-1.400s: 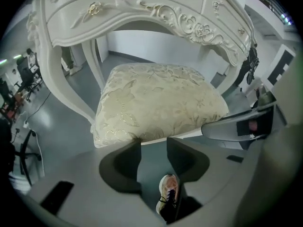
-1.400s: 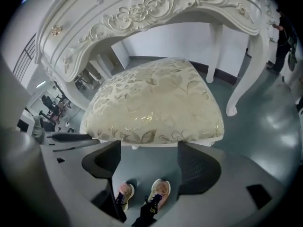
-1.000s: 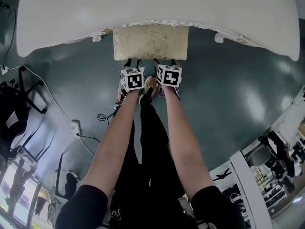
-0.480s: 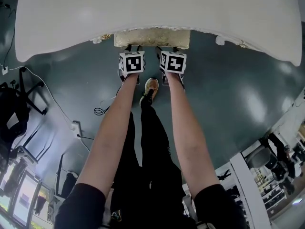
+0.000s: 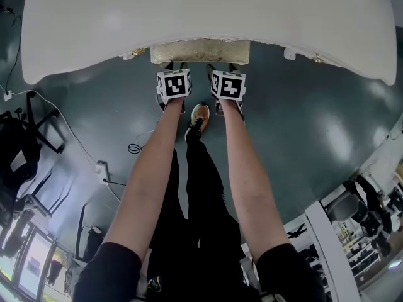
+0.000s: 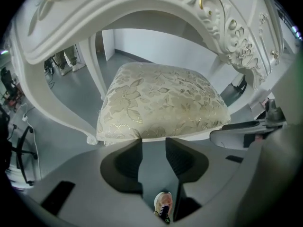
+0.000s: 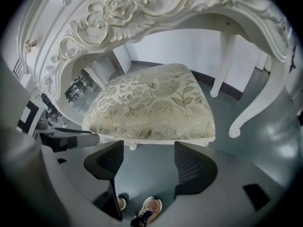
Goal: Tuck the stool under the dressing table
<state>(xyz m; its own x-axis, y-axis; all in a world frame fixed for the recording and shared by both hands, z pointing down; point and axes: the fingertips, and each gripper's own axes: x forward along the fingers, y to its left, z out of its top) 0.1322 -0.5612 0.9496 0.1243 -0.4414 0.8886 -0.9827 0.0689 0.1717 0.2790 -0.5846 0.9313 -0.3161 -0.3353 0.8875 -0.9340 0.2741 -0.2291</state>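
The stool (image 5: 200, 50), with a cream floral cushion, sits mostly under the white dressing table (image 5: 208, 11); only its front strip shows in the head view. My left gripper (image 5: 175, 65) and right gripper (image 5: 221, 67) stand side by side at that front edge. In the left gripper view the cushion (image 6: 161, 103) fills the space under the carved apron (image 6: 142, 13), and the left gripper (image 6: 154, 140) is open just before the seat's edge, with only floor between its jaws. The right gripper (image 7: 149, 144) is open wider, likewise empty, facing the stool (image 7: 151, 105).
White curved table legs (image 6: 97, 65) (image 7: 253, 110) flank the stool. My shoe (image 5: 198, 115) stands on the grey floor behind the grippers. Cables (image 5: 135, 148) and a power strip (image 5: 99, 167) lie at the left, a black chair (image 5: 19, 150) further left, shelving (image 5: 371, 212) at the right.
The stool has slid further under the table, and both grippers have moved forward with it. Over the last half second hardly anything has shifted.
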